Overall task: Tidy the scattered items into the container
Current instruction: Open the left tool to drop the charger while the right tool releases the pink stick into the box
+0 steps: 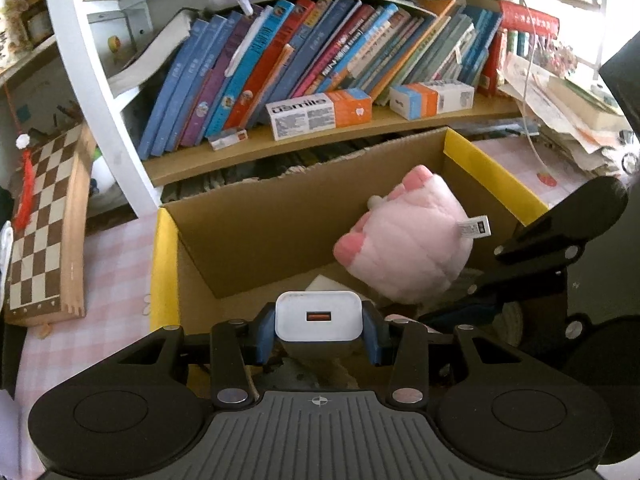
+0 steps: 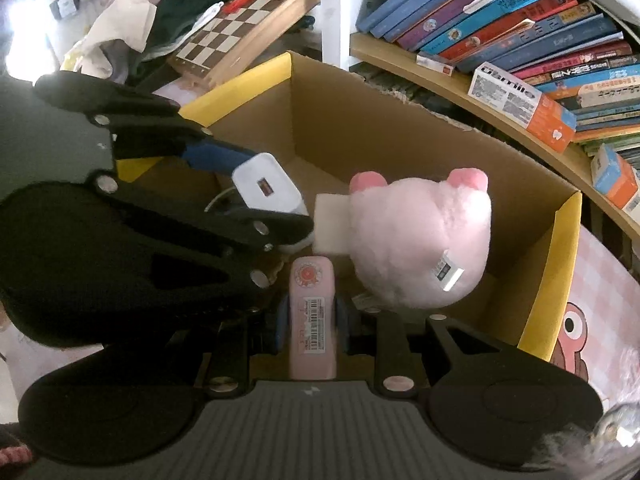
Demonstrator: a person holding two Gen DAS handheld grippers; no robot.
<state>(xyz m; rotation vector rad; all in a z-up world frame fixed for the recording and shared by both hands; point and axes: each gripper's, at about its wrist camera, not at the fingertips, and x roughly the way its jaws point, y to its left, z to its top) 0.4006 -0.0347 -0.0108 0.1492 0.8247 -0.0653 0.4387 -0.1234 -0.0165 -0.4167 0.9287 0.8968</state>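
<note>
Cardboard box | both grippers tilted down over it

The white-and-orange box on the shelf reads "usmile".

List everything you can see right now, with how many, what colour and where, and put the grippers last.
cardboard box: one, brown with yellow rim edges, on the checked tabletop.
plush toy: one, pink, inside the box at its right side.
white block: one, in the box, beside the plush toy.
charger: one, white, above the box, between the left gripper's fingers.
pink case: one, above the box, in the right gripper.
books: many, mostly blue and red, on the shelf behind.
cartons: two, white and orange, on the shelf.
chessboard: one, brown and white, left of the box.
left gripper: black, shut on the charger.
right gripper: black, shut on the pink case.
</note>
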